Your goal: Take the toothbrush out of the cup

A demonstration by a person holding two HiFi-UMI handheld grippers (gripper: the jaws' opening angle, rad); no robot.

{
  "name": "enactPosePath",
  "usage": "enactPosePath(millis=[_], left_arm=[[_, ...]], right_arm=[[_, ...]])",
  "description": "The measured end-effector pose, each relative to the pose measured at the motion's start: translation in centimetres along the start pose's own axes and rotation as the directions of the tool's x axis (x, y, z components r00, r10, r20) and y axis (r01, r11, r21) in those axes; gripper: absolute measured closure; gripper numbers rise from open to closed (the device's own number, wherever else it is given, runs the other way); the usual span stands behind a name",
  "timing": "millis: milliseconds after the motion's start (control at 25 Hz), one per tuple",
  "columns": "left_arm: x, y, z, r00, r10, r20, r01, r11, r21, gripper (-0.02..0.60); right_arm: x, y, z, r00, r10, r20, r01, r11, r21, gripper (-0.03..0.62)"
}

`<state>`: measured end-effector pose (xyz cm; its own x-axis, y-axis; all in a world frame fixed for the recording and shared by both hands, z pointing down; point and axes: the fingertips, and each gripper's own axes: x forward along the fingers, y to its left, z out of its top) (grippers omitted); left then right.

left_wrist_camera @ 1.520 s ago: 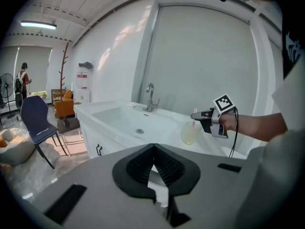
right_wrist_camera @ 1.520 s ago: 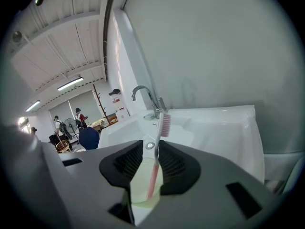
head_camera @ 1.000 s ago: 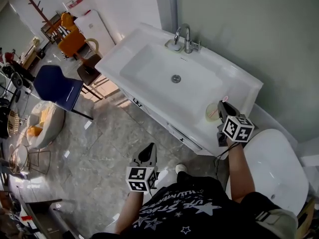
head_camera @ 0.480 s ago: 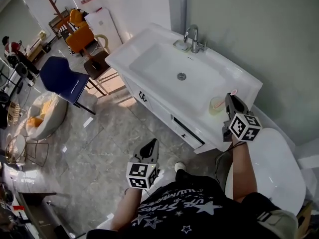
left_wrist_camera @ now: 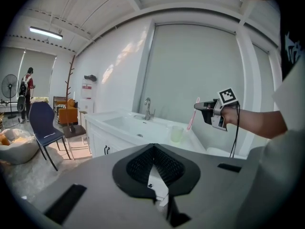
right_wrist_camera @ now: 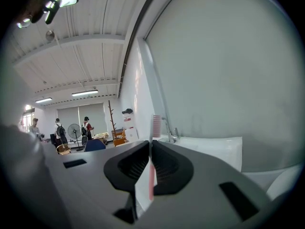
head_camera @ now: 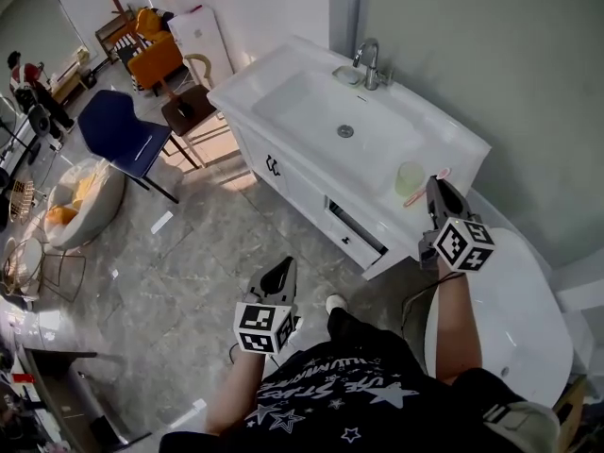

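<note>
**Item: toothbrush, lifted from cup**

Over the last second my right gripper (head_camera: 434,189) has raised the pink toothbrush (left_wrist_camera: 193,114), which is pinched between its jaws. The handle end now looks free of the cup (head_camera: 410,177), which stands on the basin counter (head_camera: 458,149) at the gripper's 10 o'clock. I judge the extraction nearly done. Long axis near upright: bristles at 12, handle end toward 7. Left gripper (head_camera: 280,279): jaws pressed together, empty.

The head view looks steeply down from above onto the white rectangular ceramic washbasin counter (head_camera: 311,102). The left gripper view faces that same counter level, from farther back; the right gripper view, close beside it, tilts up along the plain grey wall (right_wrist_camera: 228,80).
</note>
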<state>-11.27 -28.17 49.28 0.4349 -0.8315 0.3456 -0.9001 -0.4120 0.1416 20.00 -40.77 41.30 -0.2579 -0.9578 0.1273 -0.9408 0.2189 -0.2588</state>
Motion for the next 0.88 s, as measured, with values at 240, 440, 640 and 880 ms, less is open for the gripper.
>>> enactPosePath(millis=[240,440,640,880], left_arm=[[-4.9,-0.5,-1.5,1.0,0.008,0.018,-0.008,1.0,-0.018,0.566],[-9.7,-1.1,-3.1,0.999,0.019,0.028,-0.018,1.0,-0.015,0.566],[-14.3,-2.1,-5.0,1.0,0.006,0.028,-0.006,1.0,-0.019,0.566],[-18.8,-3.0,-7.0,1.0,-0.002,0.024,0.002,1.0,-0.011,0.566]], right_arm=[[-3.8,3.7,-2.6,0.999,0.038,-0.027,-0.037,0.999,0.016,0.565],[-7.6,7.5,-4.6,0.995,0.087,-0.049,-0.086,0.996,0.022,0.565],[-11.6,11.7,-6.8,0.987,0.138,-0.083,-0.138,0.99,0.013,0.565],[-16.4,15.2,-9.2,0.979,0.167,-0.121,-0.167,0.986,0.006,0.566]])
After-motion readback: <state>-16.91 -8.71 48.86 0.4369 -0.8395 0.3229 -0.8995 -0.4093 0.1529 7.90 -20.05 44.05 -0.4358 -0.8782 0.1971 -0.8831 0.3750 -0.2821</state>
